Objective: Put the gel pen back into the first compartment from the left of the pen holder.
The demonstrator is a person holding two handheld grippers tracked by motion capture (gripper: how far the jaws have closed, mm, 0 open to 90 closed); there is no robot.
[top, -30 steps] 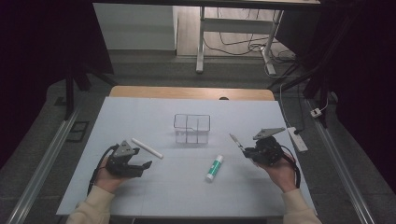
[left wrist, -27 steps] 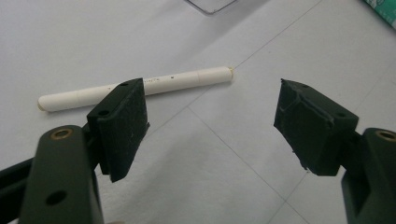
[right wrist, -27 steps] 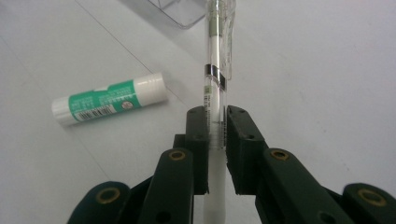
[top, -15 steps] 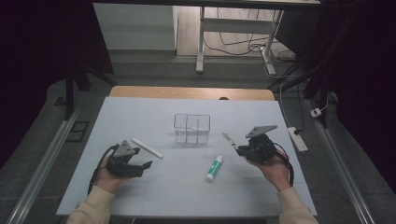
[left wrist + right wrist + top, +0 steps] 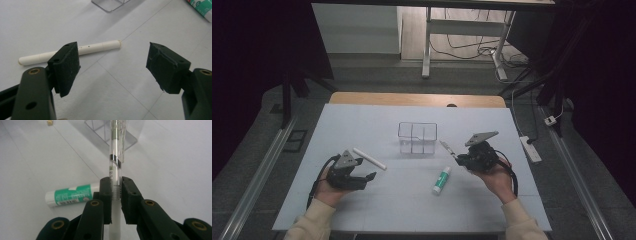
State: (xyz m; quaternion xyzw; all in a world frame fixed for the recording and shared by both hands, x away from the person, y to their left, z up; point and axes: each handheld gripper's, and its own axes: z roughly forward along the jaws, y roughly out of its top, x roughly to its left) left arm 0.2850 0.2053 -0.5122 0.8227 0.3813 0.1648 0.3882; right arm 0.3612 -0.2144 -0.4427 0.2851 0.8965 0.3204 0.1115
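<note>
Pinched thinly between the right gripper's [image 5: 115,191] jaws, the pen [image 5: 115,162] could be knocked loose against the organizer's [image 5: 417,137] rim.

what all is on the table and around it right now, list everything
clear pen: 1, transparent with white inside, clamped in the right gripper, pointing toward the organiser
clear organiser: 1, transparent, table centre
white tube: 1, white, lying beside the left gripper
glue stick: 1, green and white, lying in front of the organiser
table: 1, white top
power strip: 1, white, floor at the right
left gripper: 1, black, jaws open, empty
right gripper: 1, black, shut on the pen
</note>
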